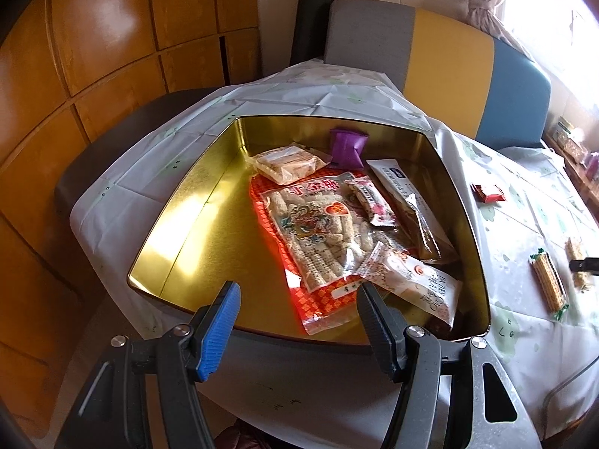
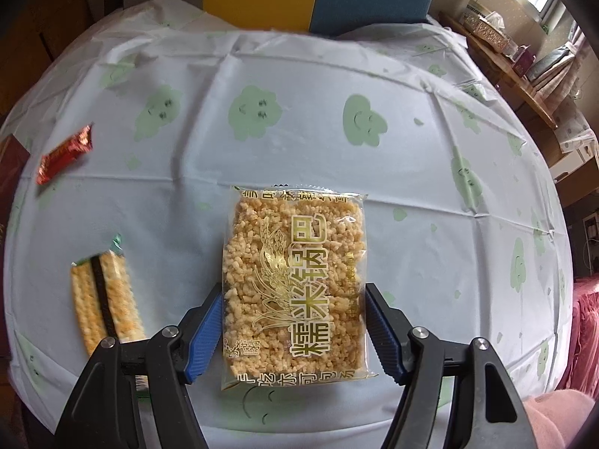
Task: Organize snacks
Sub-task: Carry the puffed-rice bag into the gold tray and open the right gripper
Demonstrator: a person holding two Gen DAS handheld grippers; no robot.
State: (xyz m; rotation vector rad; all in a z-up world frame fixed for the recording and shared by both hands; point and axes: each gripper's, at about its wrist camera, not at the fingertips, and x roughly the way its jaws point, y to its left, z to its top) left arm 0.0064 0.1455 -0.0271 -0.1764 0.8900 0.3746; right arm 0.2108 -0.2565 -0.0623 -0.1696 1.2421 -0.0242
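A: Found the rice-crisp packet (image 2: 294,284) where?

B: Flat on the tablecloth (image 2: 411,187), gold lettering up, long side running away from the camera. Sat lengthwise between the right gripper's (image 2: 292,288) two fingers.

A: Gripped, or only straddled?

B: Gripped, by the look of it. Saw the blue pad against one long edge of the wrapper and the black pad against the other, at about mid-width.

A: Noticed anything near it?

B: Spotted a wafer bar (image 2: 106,299) with a dark stripe just beside the blue finger, tilted a little and not touching the packet. Farther off on that side, picked out a small red candy (image 2: 63,153), well apart from both.

A: And on the other side?

B: Saw the left gripper (image 1: 297,286) hanging over the near rim of the gold tin (image 1: 224,232), spread wide, with nothing between the pads. Counted several snacks already in the tin: a big red bag of puffed sticks (image 1: 318,232) in the middle, a white packet (image 1: 411,284) overlapping its near corner, and a purple pouch (image 1: 348,147) by the far wall. Left the small printing unread, too blurred.

A: Beyond the table?

B: Made out a grey, yellow and blue chair back (image 1: 449,56) behind the far edge, and wooden cabinet doors (image 1: 93,56) off to one side.
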